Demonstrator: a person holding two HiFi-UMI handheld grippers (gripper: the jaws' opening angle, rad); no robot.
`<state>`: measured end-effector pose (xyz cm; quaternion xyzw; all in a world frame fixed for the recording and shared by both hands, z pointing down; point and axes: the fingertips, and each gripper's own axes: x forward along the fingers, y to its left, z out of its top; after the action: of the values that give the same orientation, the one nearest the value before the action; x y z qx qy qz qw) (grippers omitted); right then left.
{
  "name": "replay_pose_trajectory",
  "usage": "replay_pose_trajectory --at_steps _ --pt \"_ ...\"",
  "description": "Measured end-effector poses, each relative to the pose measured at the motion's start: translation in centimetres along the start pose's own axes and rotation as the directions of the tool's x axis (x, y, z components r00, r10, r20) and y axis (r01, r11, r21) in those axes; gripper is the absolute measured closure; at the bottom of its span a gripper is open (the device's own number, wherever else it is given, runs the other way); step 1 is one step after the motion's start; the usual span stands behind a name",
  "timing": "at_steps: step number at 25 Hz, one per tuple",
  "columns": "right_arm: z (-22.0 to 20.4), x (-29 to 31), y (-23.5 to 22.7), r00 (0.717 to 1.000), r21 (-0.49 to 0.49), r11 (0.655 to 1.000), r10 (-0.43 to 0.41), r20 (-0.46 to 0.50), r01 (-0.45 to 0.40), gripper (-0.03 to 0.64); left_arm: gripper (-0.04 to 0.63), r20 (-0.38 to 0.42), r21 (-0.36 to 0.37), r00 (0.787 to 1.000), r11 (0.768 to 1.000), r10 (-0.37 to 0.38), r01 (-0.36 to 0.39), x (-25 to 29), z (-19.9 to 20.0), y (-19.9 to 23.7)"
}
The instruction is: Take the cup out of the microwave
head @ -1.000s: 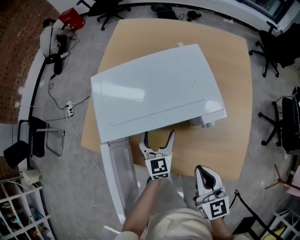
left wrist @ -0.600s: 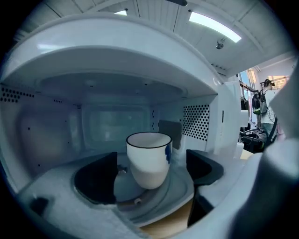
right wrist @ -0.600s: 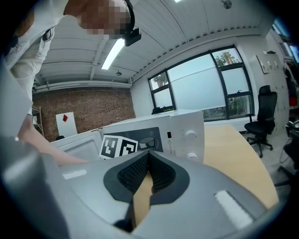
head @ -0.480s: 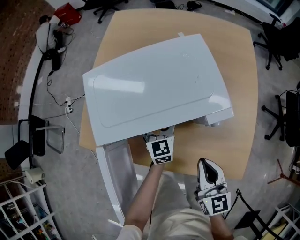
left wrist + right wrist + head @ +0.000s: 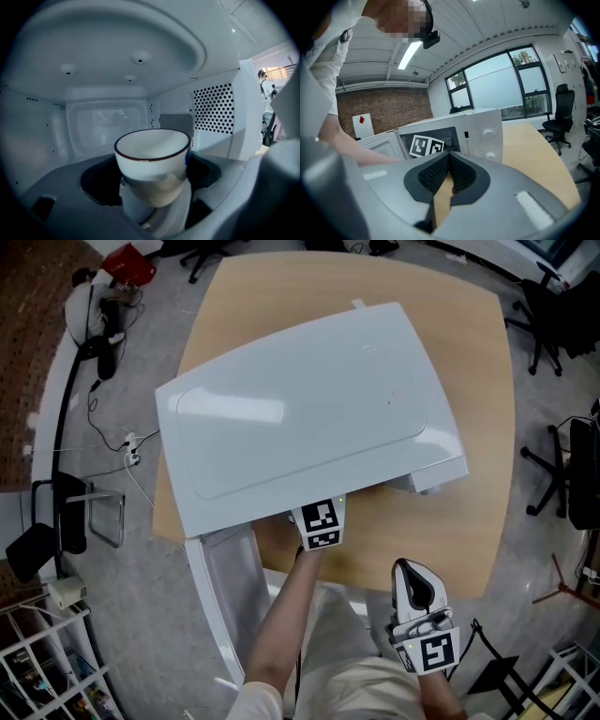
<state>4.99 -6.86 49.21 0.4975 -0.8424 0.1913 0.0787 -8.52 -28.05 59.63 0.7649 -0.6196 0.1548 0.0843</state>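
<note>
A white cup with a dark rim point(image 5: 152, 161) stands inside the white microwave point(image 5: 300, 409), whose door point(image 5: 225, 587) hangs open at the front left. My left gripper point(image 5: 152, 199) reaches into the cavity with the cup between its jaws, which are closing; dark gaps still show on both sides of the cup. In the head view only its marker cube point(image 5: 319, 523) shows below the microwave's top. My right gripper point(image 5: 415, 585) hangs near the table's front edge, clear of the microwave. Its jaws point(image 5: 449, 161) are shut with nothing in them.
The microwave sits on a wooden table point(image 5: 469, 381). Its control knobs point(image 5: 489, 133) face my right gripper. Office chairs point(image 5: 553, 324) stand at the right; cables and a chair frame point(image 5: 84, 521) lie on the floor at the left.
My left gripper has gone forward into the microwave's opening; its fingers, seen earlier in front of it, are now hidden under the top. The right gripper has kept still.
</note>
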Motion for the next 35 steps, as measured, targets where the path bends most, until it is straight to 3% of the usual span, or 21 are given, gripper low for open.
replay_pose_trajectory --at_steps 12,24,35 --pt "-0.2 -0.3 -0.2 1.0 -0.039 0.999 -0.007 -0.021 0.007 0.611 0.202 -0.005 -0.003 1.0 1.0 -0.022 0.022 -3.8 0.0 -0.6" --pt "3.2 -1.9 2.1 0.998 -0.087 0.996 0.039 0.049 -0.034 0.612 0.202 -0.022 0.011 0.999 1.0 -0.024 0.024 -14.4 1.9 -2.8" --pt "4.3 -3.4 3.1 0.995 -0.125 0.99 0.072 0.075 -0.062 0.611 0.202 -0.044 -0.042 0.999 0.999 0.007 -0.009 -24.5 3.8 -4.3"
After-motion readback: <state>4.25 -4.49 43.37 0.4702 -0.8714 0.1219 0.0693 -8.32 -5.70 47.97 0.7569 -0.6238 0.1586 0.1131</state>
